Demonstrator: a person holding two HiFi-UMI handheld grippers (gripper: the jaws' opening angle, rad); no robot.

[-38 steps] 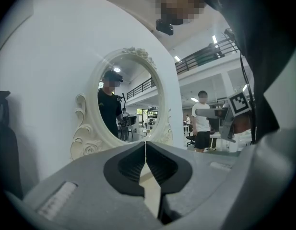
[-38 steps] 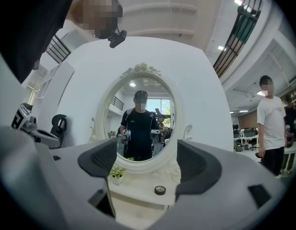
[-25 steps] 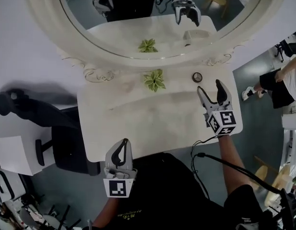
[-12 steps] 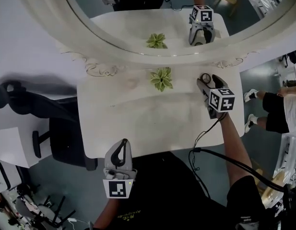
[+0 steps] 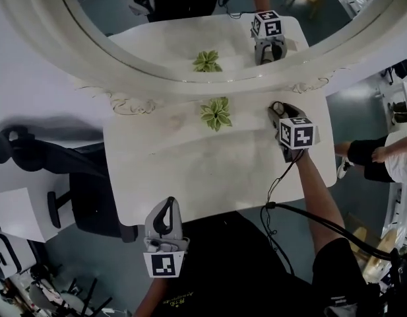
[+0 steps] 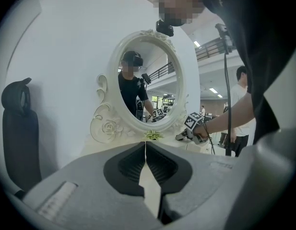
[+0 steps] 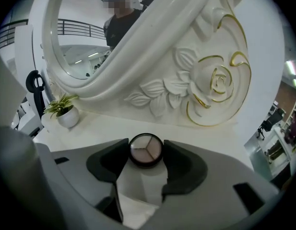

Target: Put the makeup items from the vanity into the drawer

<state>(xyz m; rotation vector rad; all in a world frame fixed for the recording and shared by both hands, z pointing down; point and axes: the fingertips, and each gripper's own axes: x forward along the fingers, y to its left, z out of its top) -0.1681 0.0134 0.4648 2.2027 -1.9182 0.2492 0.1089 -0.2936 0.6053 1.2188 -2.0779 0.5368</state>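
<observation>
The right gripper (image 5: 280,111) has dropped from above the right side of the surface (image 5: 190,170) to its back right corner, and its jaws have just been closing. Between them now sits a round eyeshadow compact (image 7: 146,150) with three pale pans. It lies flat on the surface just in front of the mirror frame (image 7: 205,80), and the pads appear to press its rim on both sides.

The hold is the weak point. Only the very tips of the jaws meet the compact, and they meet it on a curved, shallow edge. A little more squeeze, or a lift begun at a slant, could pop it out forward or send it skidding against the carved frame. Its lid is not visible, so the pans may be exposed and could scuff if it tips over.

The frame stands close behind the gripper, leaving little room to push forward. The way out looks to be up and back toward the person. A small potted plant (image 5: 216,113) stands to the left, near but apart from the compact, and a sideways sweep could knock it over. The right gripper's cable (image 5: 282,177) trails across the front right of the surface.

The left gripper (image 6: 145,147) hangs at the front edge, jaws together and holding nothing. No drawer shows in any view, so whether it is open cannot be told.
</observation>
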